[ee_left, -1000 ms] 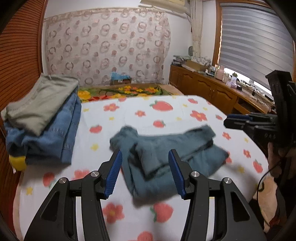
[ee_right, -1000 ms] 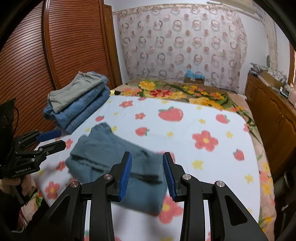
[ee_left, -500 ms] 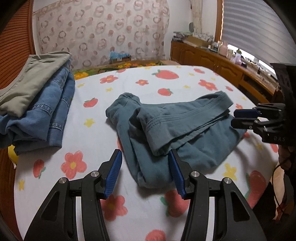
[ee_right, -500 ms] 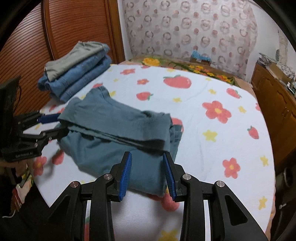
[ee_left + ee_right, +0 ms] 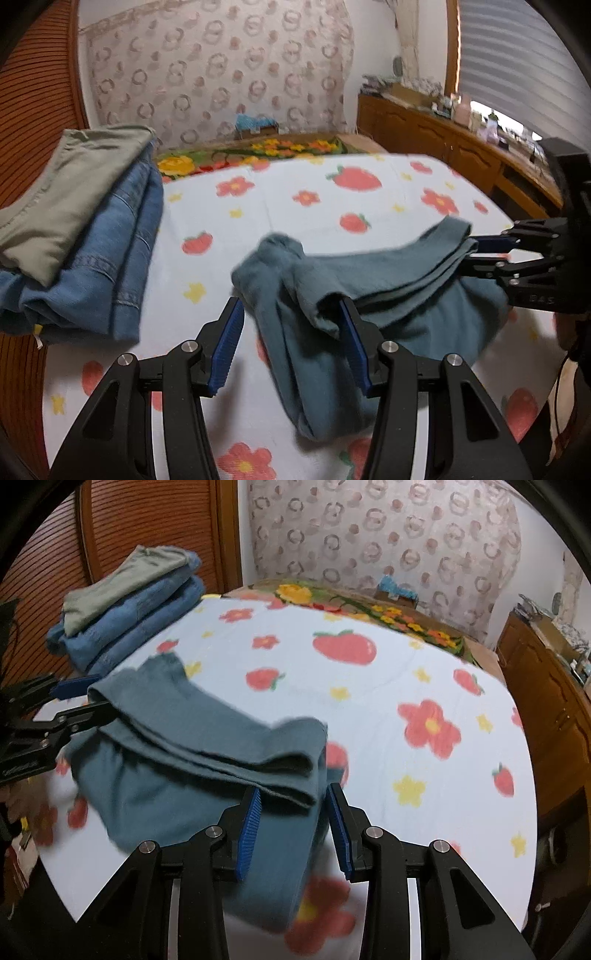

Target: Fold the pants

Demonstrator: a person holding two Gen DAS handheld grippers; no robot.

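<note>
Pants [image 5: 373, 295] lie bunched on the bed [image 5: 295, 195], at 12 o'clock of both claws. Left claw [image 5: 291, 347] and right claw [image 5: 291, 823] stand part-open astride fabric edges, apparently positioned to grip for folding.

No text, label or number here is legible.

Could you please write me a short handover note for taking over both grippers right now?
Left gripper: jaws open astride one end of the rumpled teal-grey cloth pants, not clamped.
Right gripper: jaws open with the other end's top layer between them, not clamped.
Pants lie roughly doubled on the white strawberry-print bedspread; folded blue denim jeans sit apart.
Done: rough first fold. Left: grasp, tidy, finish folding.
</note>
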